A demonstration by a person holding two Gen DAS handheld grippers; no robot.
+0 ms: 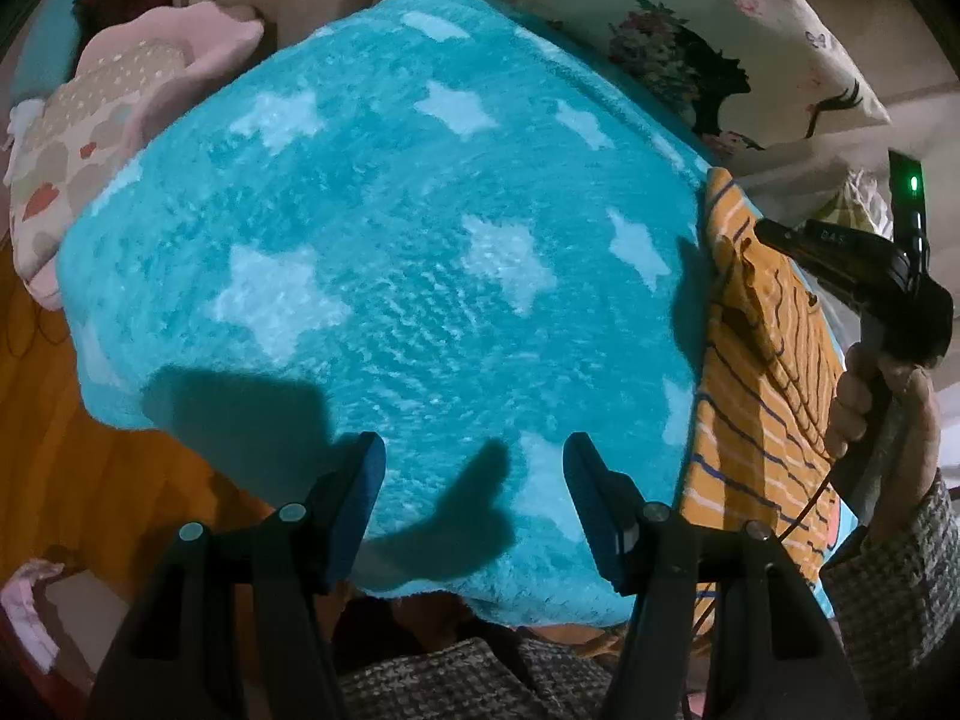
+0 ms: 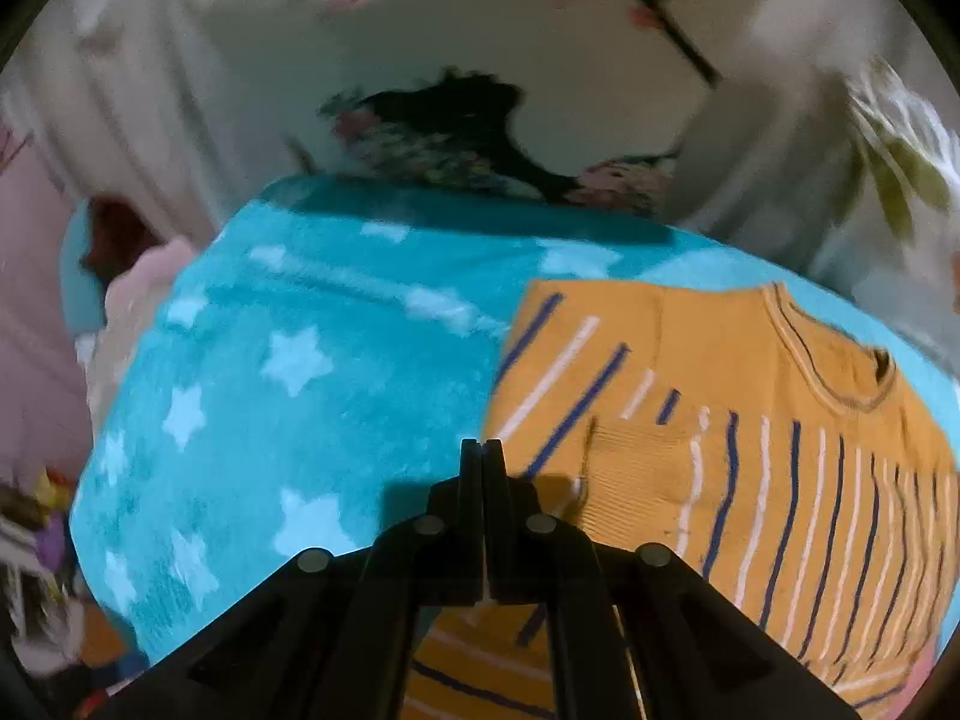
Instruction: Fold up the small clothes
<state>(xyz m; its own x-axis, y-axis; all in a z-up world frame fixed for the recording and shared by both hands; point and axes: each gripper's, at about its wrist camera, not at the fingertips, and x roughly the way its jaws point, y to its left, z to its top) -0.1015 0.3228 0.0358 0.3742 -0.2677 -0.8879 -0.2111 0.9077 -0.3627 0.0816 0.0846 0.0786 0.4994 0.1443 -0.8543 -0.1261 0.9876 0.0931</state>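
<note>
With the right tool (image 2: 483, 450) pinched narrow over the shirt's (image 2: 750, 420) left edge and the left tool (image 1: 474, 480) wide over bare blanket (image 1: 390, 210), fold toward the shirt's middle, keeping edges aligned.

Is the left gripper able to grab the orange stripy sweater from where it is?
Probably yes. The left gripper is open over the blue star blanket, the sweater lies just to its right, and nothing sits between them.

- Bare star-patterned blanket (image 1: 384, 252) lies open ahead of the left gripper (image 1: 474, 504), its fingers spread.
- An orange striped sweater (image 2: 750, 420) covers the blanket's right side.
- Printed pillows (image 1: 690, 42) crowd the far edge; a pink cushion (image 1: 90, 120) flanks the left.
</note>
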